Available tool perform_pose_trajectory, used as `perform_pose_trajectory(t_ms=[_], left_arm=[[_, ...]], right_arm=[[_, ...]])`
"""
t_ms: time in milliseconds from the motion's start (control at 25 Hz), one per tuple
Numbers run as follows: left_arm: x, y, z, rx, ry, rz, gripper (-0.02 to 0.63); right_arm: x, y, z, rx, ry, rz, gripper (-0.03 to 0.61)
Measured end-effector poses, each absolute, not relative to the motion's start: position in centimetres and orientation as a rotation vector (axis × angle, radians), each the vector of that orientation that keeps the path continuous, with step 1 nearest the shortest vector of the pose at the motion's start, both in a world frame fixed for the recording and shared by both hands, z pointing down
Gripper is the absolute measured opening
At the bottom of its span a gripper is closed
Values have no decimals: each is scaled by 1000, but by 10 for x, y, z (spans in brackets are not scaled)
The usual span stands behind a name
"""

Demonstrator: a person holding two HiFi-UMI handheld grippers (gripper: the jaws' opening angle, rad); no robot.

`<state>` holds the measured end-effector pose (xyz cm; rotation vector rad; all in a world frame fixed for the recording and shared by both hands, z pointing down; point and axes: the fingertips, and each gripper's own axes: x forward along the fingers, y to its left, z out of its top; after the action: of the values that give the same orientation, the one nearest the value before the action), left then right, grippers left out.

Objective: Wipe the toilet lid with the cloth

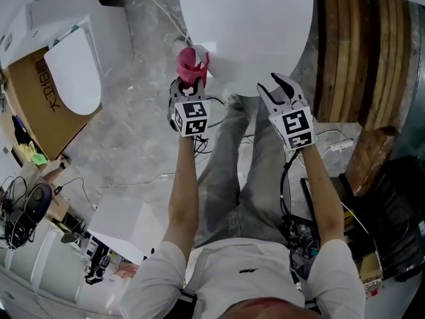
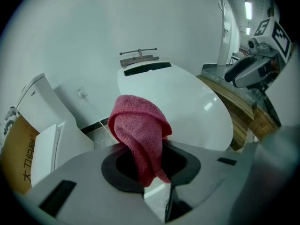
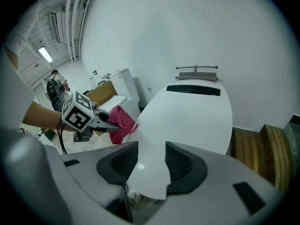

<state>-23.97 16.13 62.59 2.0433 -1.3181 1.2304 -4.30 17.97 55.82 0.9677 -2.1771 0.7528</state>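
The left tool is clamped on a pink terry cloth. The cloth stands up out of the closed jaws in a bunched fold, and a short tail hangs back between the pads. It sits at the left front edge of the white toilet lid; the right gripper view shows its tip right at that edge, though whether it actually presses on the surface cannot be told. The lid is closed, a long glossy oval running away from the person towards a plain white wall, with a dark strip across its far end and a metal bracket fixed on the wall above it. The right tool hangs at the lid's front end, just beside the left one. Its jaws are apart with nothing gripped, and the lid's front rim shows through the gap. To the right of the toilet, a stack of wooden planks lies on the grey stone floor. To the left stands a cardboard box with a separate white toilet seat cover resting on it. The person's legs stand directly before the bowl.
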Motion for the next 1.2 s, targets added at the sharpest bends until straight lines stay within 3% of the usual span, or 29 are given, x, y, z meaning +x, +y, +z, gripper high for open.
perform_pose_trajectory(t_ms=[1200], left_arm=[[-83, 210, 659, 2249, -967, 1319, 109]], right_arm=[[57, 241, 574, 1228, -2067, 892, 192]])
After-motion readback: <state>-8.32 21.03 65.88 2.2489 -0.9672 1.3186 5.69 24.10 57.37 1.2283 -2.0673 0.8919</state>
